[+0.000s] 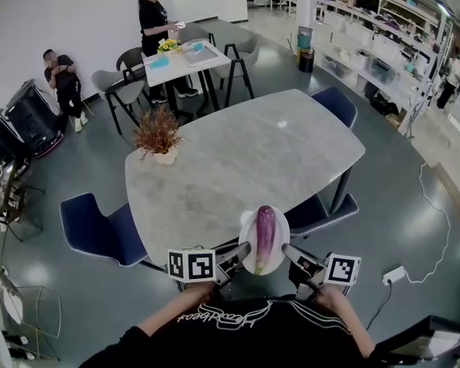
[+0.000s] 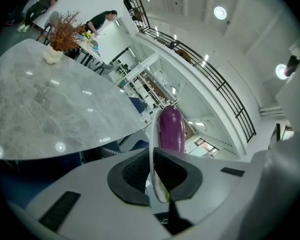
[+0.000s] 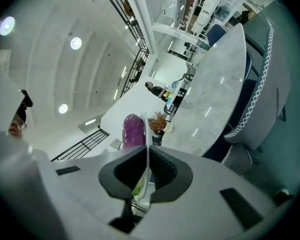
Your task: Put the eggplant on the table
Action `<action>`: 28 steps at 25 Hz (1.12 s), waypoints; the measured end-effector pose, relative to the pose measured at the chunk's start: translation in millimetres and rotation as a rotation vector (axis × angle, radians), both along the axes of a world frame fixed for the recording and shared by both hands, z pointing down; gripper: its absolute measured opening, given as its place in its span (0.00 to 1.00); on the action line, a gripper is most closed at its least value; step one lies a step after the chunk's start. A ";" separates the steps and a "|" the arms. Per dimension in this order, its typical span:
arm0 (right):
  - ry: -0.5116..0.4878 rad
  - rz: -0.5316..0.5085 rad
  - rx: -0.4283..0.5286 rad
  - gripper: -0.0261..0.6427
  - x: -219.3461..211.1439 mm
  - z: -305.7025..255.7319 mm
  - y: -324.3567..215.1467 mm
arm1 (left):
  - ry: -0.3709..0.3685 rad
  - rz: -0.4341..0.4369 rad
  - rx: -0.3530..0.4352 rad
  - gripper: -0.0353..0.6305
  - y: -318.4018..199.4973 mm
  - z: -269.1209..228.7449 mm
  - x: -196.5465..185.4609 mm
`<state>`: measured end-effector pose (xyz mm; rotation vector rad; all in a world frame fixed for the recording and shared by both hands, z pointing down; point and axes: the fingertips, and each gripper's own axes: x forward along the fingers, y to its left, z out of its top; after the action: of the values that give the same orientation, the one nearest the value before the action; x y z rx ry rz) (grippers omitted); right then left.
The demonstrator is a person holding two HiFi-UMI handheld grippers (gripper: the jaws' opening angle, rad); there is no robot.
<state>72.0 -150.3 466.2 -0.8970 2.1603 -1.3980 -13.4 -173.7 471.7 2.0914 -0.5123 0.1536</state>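
Note:
A long purple eggplant (image 1: 264, 236) lies on a white plate (image 1: 246, 225) held just off the near edge of the grey marble table (image 1: 238, 159). My left gripper (image 1: 241, 250) is shut on the plate's left rim, and my right gripper (image 1: 285, 250) is shut on its right rim. In the left gripper view the plate (image 2: 153, 149) runs edge-on between the black pads (image 2: 135, 176), with the eggplant (image 2: 171, 129) behind it. The right gripper view shows the plate rim (image 3: 148, 144) pinched the same way, the eggplant (image 3: 133, 130) on its left.
A dried plant in a small pot (image 1: 159, 135) stands on the table's far left corner. Blue chairs (image 1: 100, 232) (image 1: 322, 211) (image 1: 334, 104) flank the table. Beyond it are another table with chairs (image 1: 185, 58), a standing person (image 1: 155, 23) and a seated person (image 1: 61, 79). A cable lies on the floor (image 1: 433, 228).

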 end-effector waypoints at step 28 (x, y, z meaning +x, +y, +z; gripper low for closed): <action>0.049 -0.083 -0.084 0.07 34.8 26.7 -133.9 | 0.001 -0.134 -0.063 0.09 -123.9 25.9 31.3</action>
<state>106.8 -284.2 492.9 -0.8894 2.2123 -1.5326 17.9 -297.5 497.7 1.9890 -0.6369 0.0899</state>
